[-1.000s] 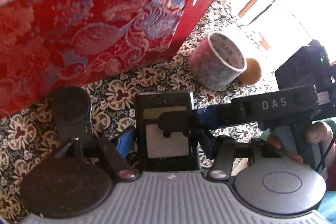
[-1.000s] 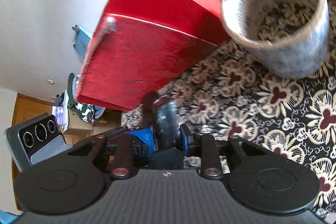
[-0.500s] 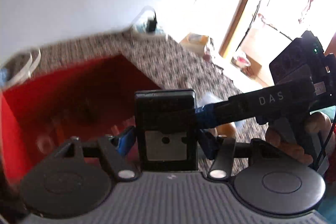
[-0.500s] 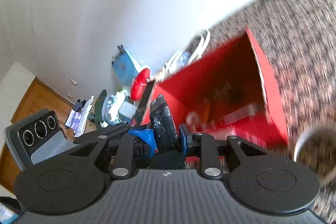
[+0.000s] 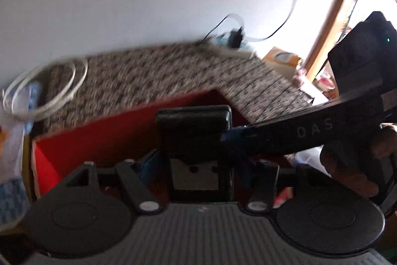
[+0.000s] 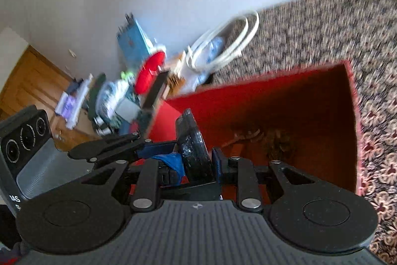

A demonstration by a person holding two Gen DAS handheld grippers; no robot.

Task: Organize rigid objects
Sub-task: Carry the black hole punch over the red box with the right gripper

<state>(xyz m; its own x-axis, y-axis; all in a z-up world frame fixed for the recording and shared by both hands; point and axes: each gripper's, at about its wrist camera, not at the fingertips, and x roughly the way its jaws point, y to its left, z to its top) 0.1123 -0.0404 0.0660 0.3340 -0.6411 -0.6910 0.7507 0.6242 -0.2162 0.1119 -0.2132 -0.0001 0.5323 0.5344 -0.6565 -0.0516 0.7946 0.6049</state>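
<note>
red box (image 6: 285, 116) open; both the left gripper (image 5: 196, 165) and right gripper (image 6: 196, 158) clamp a black device (image 5: 196, 140) above it. placing appears unfinished; earlier progress cannot be judged.

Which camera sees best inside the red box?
The right wrist view: it looks down into the open red box, showing its dark floor and inner walls. The left wrist view shows only its far wall, mostly hidden behind the held black object.
</note>
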